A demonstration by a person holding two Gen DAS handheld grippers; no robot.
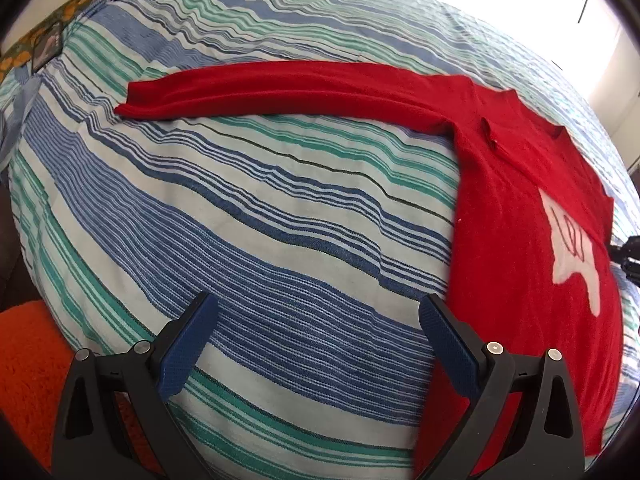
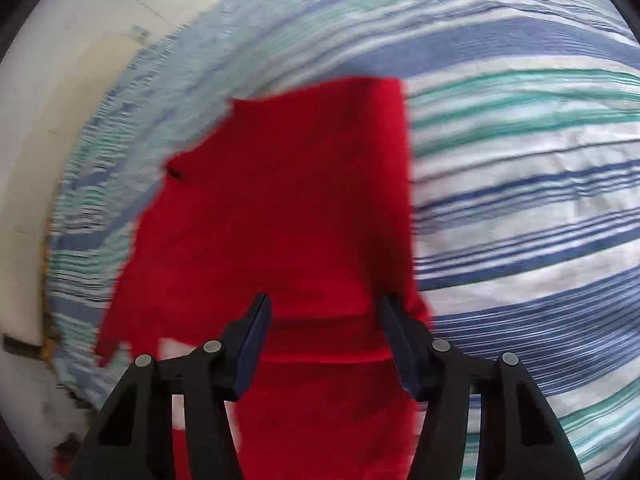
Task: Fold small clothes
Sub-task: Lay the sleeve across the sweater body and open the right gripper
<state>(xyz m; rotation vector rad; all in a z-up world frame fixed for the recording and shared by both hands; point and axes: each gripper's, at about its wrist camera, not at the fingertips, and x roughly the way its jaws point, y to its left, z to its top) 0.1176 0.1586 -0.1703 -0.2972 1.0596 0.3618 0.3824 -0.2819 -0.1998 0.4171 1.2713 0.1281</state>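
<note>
Striped bedding point(image 1: 248, 216) in blue, teal and white filled most of the left wrist view, with bright window light washing out the upper right of the frame. An orange fuzzy cloth point(image 1: 28, 364) sat at the lower left edge, and a floral fabric point(image 1: 72, 4) showed at the upper left. The red shirt point(image 1: 520, 208) lay flat along the right side of the frame, a white patch point(image 1: 572, 248) on its front, and one long sleeve point(image 1: 280, 88) stretched leftward across the upper middle. The left gripper point(image 1: 320, 320) was released, its blue pads point(image 1: 188, 348) spread wide over bare bedding at the bottom, the right-hand pad just beside the shirt's edge and gripping nothing. A dark bit of hardware point(image 1: 628, 256) poked in at the right edge.

In the right wrist view, blurred by motion, the shirt point(image 2: 292, 208) ran from the centre down to the bottom of the frame, lying on the bedding point(image 2: 520, 168). A pale wall point(image 2: 48, 120) curved along the left. The right gripper point(image 2: 324, 324) was also released, its fingers point(image 2: 256, 336) set apart above the red cloth, nothing pinched between them.
</note>
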